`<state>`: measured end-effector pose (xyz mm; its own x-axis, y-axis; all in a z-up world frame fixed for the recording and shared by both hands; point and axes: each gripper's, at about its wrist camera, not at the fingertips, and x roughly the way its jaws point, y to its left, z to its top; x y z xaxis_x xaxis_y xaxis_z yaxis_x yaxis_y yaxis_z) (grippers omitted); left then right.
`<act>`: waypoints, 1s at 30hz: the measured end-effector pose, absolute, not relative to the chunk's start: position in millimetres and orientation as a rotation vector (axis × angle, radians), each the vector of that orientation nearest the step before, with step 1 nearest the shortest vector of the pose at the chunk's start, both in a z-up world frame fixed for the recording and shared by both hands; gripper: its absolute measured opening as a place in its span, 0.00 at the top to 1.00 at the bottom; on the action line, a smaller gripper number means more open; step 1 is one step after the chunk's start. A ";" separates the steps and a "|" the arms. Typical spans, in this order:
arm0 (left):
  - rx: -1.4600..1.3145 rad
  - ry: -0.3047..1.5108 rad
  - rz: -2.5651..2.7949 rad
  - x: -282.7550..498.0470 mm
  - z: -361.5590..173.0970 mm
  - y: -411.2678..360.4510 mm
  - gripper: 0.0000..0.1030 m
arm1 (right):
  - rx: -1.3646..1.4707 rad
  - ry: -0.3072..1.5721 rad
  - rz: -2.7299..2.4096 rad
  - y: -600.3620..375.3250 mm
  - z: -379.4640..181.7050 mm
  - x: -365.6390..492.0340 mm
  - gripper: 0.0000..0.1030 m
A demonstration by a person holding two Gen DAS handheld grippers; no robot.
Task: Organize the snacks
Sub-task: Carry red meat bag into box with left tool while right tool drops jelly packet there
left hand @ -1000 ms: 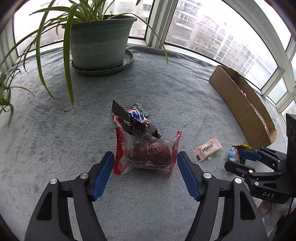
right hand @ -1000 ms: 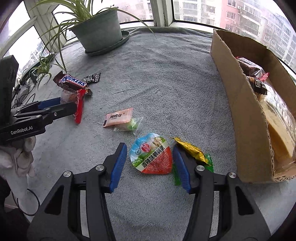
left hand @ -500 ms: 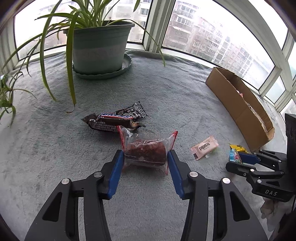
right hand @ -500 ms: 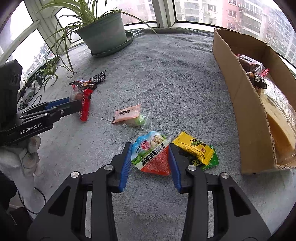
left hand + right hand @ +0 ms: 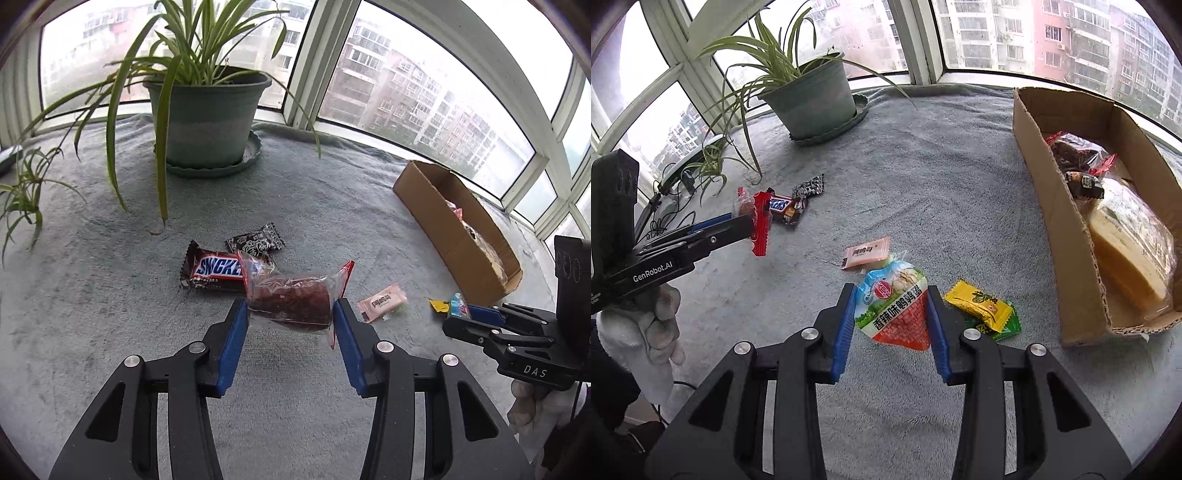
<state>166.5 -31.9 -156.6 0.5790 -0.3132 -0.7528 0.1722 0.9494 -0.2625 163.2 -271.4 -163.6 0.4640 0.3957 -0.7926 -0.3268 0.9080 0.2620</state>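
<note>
Grey carpet (image 5: 332, 192) by the windows holds the snacks. Left gripper (image 5: 288, 314) pinches a clear pack (image 5: 291, 299) of dark cake, hiding the end of "SNICKERS" on the bar (image 5: 210, 269). Right gripper (image 5: 892, 314) pinches a pouch (image 5: 897, 306) printed in Chinese. Box (image 5: 1045, 206) at right holds more snacks, its contents partly hidden.

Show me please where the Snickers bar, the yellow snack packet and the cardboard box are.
Snickers bar (image 5: 216, 268): left wrist view, on the blue logo.
Yellow snack packet (image 5: 979, 303): right wrist view, middle of its yellow face.
Cardboard box (image 5: 1047, 206): right wrist view, on its near outer wall.
</note>
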 end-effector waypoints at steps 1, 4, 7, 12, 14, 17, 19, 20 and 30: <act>-0.169 0.902 -0.292 166.1 -152.7 -32.5 0.55 | 0.081 0.985 0.444 -272.9 -159.9 162.7 0.63; -0.160 0.868 -0.312 163.4 -140.4 -37.0 0.55 | 0.087 0.961 0.438 -277.8 -149.5 162.2 0.63; -0.173 0.854 -0.340 164.7 -131.2 -43.0 0.55 | 0.096 0.934 0.427 -284.6 -138.2 161.2 0.63; -0.161 0.824 -0.391 167.2 -115.9 -62.7 0.55 | 0.107 0.892 0.394 -301.4 -122.8 161.2 0.63; -0.156 0.819 -0.414 169.0 -111.8 -71.3 0.55 | 0.108 0.879 0.373 -310.9 -118.1 161.4 0.63; -0.147 0.815 -0.446 172.4 -109.1 -86.1 0.55 | 0.123 0.867 0.338 -328.1 -113.8 161.7 0.63; -0.139 0.814 -0.469 174.5 -107.9 -97.1 0.55 | 0.133 0.863 0.311 -341.0 -113.0 161.5 0.63; -0.134 0.814 -0.481 174.9 -107.9 -103.2 0.55 | 0.138 0.860 0.295 -348.2 -113.0 161.2 0.63; -0.076 0.803 -0.605 179.9 -101.2 -169.8 0.55 | 0.161 0.846 0.128 -420.4 -113.5 163.9 0.63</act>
<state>179.9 -169.8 -101.2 0.5356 -0.5356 -0.6529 0.4796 0.8293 -0.2869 164.0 -420.4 -113.5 0.6566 0.1763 -0.7333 -0.0484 0.9801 0.1924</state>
